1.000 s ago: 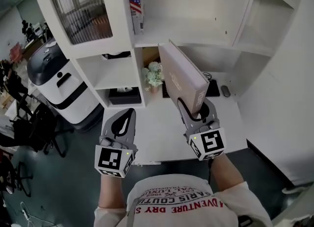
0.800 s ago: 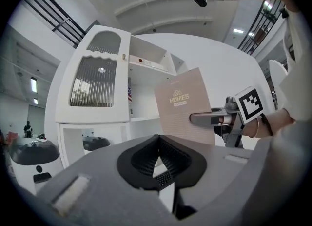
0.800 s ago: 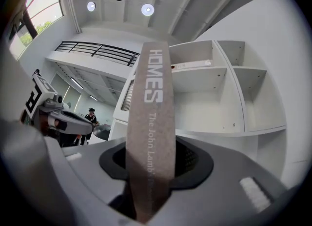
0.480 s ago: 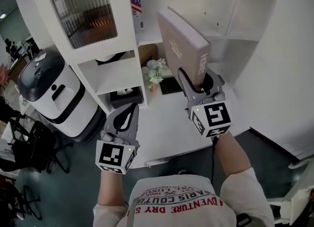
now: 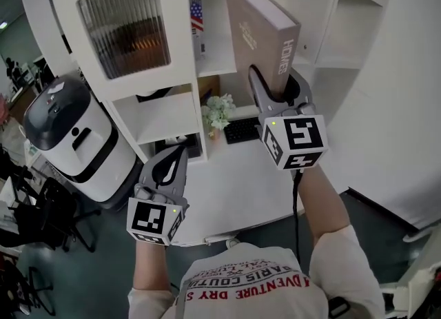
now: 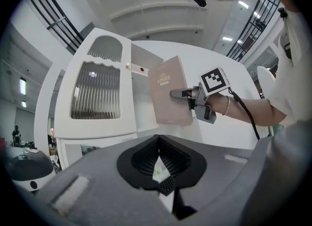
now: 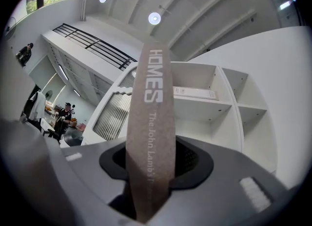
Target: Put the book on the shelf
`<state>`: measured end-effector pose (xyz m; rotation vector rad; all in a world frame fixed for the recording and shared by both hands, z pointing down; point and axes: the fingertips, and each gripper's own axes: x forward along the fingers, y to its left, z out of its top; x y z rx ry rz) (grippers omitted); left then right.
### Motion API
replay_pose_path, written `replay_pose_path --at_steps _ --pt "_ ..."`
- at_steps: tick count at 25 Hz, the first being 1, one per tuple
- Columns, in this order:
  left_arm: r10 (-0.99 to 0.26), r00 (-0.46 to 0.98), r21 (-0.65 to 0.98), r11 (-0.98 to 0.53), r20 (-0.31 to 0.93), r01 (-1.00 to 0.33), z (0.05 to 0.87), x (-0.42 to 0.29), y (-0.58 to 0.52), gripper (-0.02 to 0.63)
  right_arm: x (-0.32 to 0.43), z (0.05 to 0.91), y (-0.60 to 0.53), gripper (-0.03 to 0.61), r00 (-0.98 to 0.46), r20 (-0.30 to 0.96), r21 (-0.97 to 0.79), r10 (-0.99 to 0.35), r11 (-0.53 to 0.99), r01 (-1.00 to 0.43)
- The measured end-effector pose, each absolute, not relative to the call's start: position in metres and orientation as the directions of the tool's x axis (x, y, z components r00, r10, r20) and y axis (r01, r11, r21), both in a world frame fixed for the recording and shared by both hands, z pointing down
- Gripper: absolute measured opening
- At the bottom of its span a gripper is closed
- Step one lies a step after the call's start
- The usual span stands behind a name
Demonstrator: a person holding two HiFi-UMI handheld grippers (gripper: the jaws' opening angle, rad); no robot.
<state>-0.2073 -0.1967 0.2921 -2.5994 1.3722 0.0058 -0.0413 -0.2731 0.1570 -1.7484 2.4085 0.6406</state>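
A tan hardcover book (image 5: 258, 28) with "HOMES" on its spine stands upright in my right gripper (image 5: 275, 83), which is shut on its lower end. The book is held high in front of the white shelf unit (image 5: 227, 63), level with an upper open compartment (image 5: 310, 7). In the right gripper view the spine (image 7: 151, 137) runs up between the jaws of the right gripper (image 7: 151, 171). The left gripper view shows the book (image 6: 168, 98) from the side. My left gripper (image 5: 180, 151) hangs low at the left, shut and holding nothing.
A flag-covered book (image 5: 195, 14) stands in the shelf left of the held book. A ribbed-glass cabinet door (image 5: 124, 25) is at upper left. Below lie a white desk (image 5: 227, 180) with a keyboard (image 5: 241, 129) and flowers (image 5: 217, 112). A white and black machine (image 5: 69, 131) stands at left.
My right gripper has lifted the book from desk height up to the upper shelf level. The left gripper has stayed low and shut.
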Motion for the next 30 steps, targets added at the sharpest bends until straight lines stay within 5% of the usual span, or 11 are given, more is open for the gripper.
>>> replay_pose_path --at_steps 30 --pt "-0.881 0.463 -0.185 -0.441 -0.101 -0.878 0.294 -0.204 -0.322 0.006 -0.089 0.136 -0.502 0.175 -0.341 -0.204 0.404 -0.918 0.238 -0.883"
